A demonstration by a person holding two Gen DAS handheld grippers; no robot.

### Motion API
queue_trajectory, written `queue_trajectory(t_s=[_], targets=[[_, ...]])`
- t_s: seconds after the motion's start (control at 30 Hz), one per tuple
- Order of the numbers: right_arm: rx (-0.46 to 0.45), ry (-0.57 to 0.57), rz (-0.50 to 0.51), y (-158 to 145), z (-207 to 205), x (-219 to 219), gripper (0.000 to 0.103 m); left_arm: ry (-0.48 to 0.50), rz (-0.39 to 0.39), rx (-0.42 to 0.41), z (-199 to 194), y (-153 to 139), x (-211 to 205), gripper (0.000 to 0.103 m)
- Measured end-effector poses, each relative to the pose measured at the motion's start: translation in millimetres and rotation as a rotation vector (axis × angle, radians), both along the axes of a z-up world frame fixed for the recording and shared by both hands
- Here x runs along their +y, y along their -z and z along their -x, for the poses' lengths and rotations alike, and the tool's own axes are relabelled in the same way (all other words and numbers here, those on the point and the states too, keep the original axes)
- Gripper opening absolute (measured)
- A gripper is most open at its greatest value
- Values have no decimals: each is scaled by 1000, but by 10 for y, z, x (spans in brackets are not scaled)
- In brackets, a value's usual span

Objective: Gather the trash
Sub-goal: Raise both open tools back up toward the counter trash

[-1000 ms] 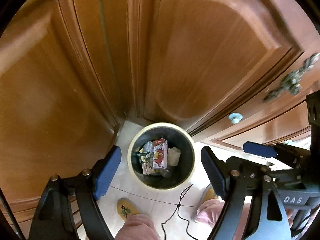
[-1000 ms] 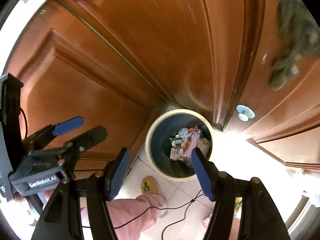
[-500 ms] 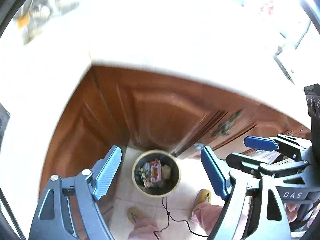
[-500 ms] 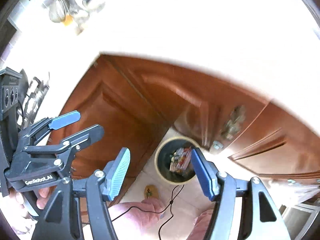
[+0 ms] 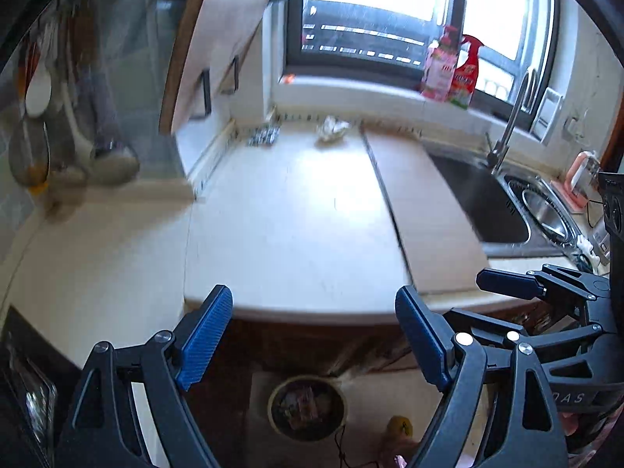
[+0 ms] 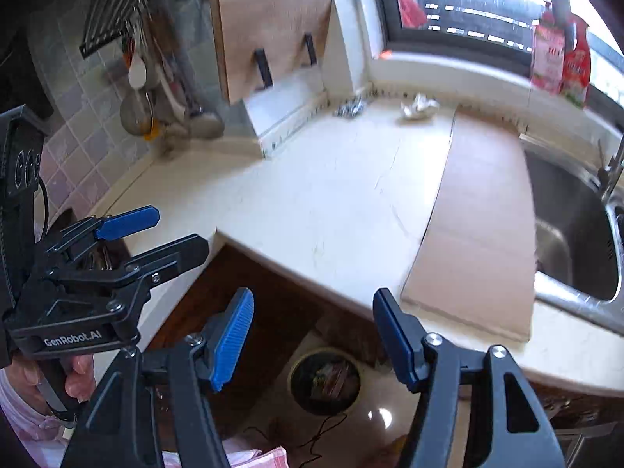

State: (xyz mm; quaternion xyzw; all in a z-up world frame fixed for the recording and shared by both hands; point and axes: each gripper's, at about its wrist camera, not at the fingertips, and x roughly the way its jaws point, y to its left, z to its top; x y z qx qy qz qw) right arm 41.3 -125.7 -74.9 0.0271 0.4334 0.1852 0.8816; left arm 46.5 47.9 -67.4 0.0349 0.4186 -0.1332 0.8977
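A crumpled white paper wad [image 5: 332, 128] lies at the back of the white counter, also in the right wrist view [image 6: 419, 106]. A small crumpled foil wrapper [image 5: 264, 135] lies left of it, also in the right wrist view [image 6: 350, 109]. The round trash bin [image 5: 307, 408] holding cartons and wrappers stands on the floor below the counter edge, also in the right wrist view [image 6: 325, 380]. My left gripper [image 5: 314, 337] is open and empty above the bin. My right gripper [image 6: 312, 337] is open and empty, level with the counter's front edge.
A cardboard sheet [image 6: 479, 226] lies on the counter [image 5: 280, 230] beside the steel sink [image 5: 507, 202] with its tap [image 5: 511, 117]. Two spray bottles [image 5: 452, 70] stand on the window sill. A cutting board [image 6: 269, 27] leans at the back left; utensils [image 6: 163, 89] hang on the tiled wall.
Both grippers have risen from just above the bin by the cabinet doors to counter height and tilted up. The counter, sink and window have come into view. Both stay open and empty.
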Motion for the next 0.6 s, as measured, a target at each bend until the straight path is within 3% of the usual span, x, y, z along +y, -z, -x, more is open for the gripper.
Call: queue_trajectory(t_s=[0.23,0.6], targets=[[-104,76,39,-621,-188,-94,64,55,-11,-67,-391,-479,-131,88],[-108,187,89,-972,-817,-266,64,119,-70,-151,-1037,-939,-369,92]])
